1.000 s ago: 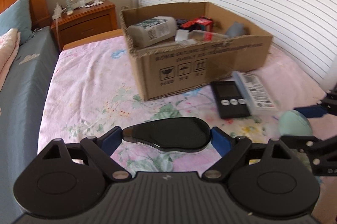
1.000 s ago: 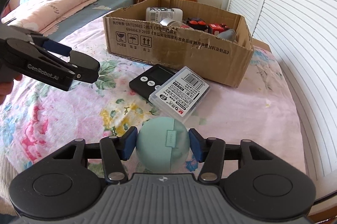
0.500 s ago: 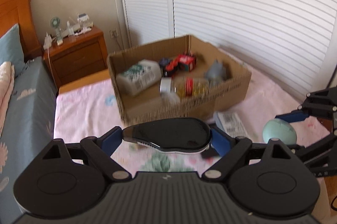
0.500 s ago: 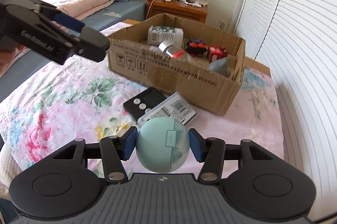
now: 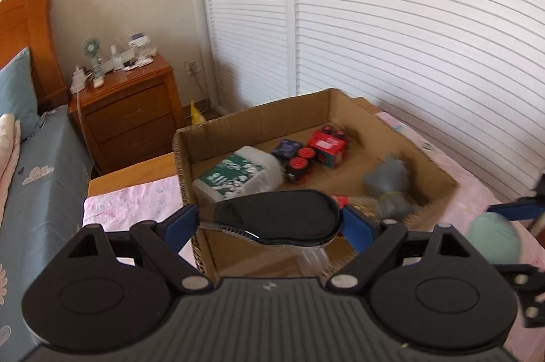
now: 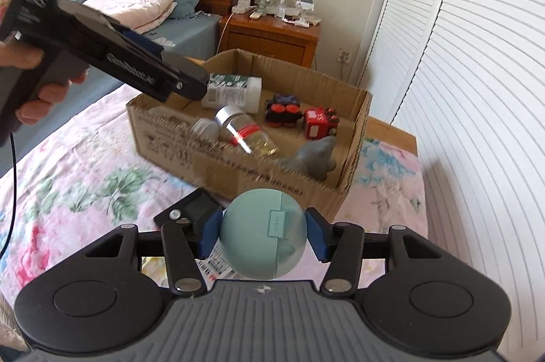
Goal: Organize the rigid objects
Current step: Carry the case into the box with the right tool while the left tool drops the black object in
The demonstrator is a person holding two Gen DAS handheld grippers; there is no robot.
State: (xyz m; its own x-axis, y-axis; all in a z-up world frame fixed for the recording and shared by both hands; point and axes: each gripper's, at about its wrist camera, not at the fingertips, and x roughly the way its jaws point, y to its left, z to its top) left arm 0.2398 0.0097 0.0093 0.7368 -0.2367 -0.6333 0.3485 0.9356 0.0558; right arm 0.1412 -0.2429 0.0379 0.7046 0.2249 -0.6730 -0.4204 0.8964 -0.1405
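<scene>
Progress looks like somewhere past halfway, by my reckoning: the cardboard box [image 6: 354,137] on the bed [image 6: 75,191] already holds a white jar [image 5: 238,174], red toy cars [image 6: 303,120], a clear jar [image 6: 245,130] and a grey figure [image 5: 388,184]. Left to do: drop in the two things I carry, then fetch the black device [image 6: 190,208] and the barcoded pack [image 6: 214,263] lying on the bed just in front of the box.

My left gripper [image 5: 269,219] has its fingers [image 5: 178,222] clamped on the black mouse-like object [image 5: 272,215], held in the air above the box's near corner. Its long axis runs crosswise, finger to finger, roughly level, its narrow clear end toward my left.

My right gripper [image 6: 262,239] grips the round mint-green case [image 6: 262,239], also off the bed, short of the box's front wall. Being nearly round, it has no real long axis; its seam runs upright, and the small latch tab faces the camera.
</scene>
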